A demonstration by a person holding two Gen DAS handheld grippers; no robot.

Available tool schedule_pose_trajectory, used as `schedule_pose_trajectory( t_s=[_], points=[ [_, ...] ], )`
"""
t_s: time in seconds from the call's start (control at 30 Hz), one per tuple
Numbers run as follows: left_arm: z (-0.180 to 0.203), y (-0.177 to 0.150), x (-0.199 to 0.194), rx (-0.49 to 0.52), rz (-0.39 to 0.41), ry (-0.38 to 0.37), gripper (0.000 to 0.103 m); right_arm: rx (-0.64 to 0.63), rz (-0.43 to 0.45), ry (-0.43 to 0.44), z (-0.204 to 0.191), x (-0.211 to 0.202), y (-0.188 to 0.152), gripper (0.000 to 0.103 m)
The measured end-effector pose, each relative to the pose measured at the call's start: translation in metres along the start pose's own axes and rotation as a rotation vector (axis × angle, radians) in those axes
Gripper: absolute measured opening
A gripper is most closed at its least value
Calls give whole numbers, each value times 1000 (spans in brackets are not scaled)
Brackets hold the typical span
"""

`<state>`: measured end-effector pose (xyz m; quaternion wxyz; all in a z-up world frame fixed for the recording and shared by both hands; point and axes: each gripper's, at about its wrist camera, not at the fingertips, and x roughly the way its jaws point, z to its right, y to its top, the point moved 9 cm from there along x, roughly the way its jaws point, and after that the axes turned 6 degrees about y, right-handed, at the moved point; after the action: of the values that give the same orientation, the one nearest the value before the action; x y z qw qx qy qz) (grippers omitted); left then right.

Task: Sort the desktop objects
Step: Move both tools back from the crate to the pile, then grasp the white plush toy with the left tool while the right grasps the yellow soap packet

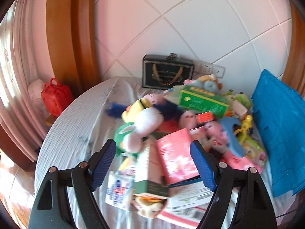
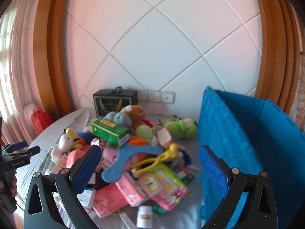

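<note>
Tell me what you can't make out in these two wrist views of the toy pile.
- Left wrist view: the pile is motion-blurred; print on the pink box is unreadable.
- Right wrist view: inside of the blue bin is hidden by its own wall.
- Right wrist view: the white pill bottle label is blurred and cut by the bottom edge.

The left gripper (image 1: 153, 164) is hanging over a blurred heap of toys and boxes, its blue-padded fingers (image 1: 104, 164) spread wide and holding nothing. A pink box (image 1: 176, 153) is lying between them, leaning on a green and white carton (image 1: 148, 173). Farther back a white plush toy (image 1: 147, 121) is resting beside a yellow one (image 1: 136, 107), and a green box (image 1: 203, 102) is sitting atop the heap. A blue bin (image 1: 278, 129) is standing at the right edge of the cloth-covered surface (image 1: 76, 133). A black gift box (image 1: 167, 72) is leaning against the wall, and a red case (image 1: 55, 97) is sitting off to the left.
</note>
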<state>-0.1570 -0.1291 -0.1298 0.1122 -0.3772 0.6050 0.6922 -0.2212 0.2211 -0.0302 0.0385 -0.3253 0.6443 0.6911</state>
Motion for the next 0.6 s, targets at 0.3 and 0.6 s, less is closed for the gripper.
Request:
schedule_pose_trajectory(
  t_s=[0.3, 0.6],
  points=[
    [-28, -3, 65, 35, -83, -25, 80, 12, -152, -3, -48, 70, -37, 103],
    [-3, 15, 130, 101, -126, -53, 80, 36, -216, -24, -48, 124, -36, 103]
  ],
)
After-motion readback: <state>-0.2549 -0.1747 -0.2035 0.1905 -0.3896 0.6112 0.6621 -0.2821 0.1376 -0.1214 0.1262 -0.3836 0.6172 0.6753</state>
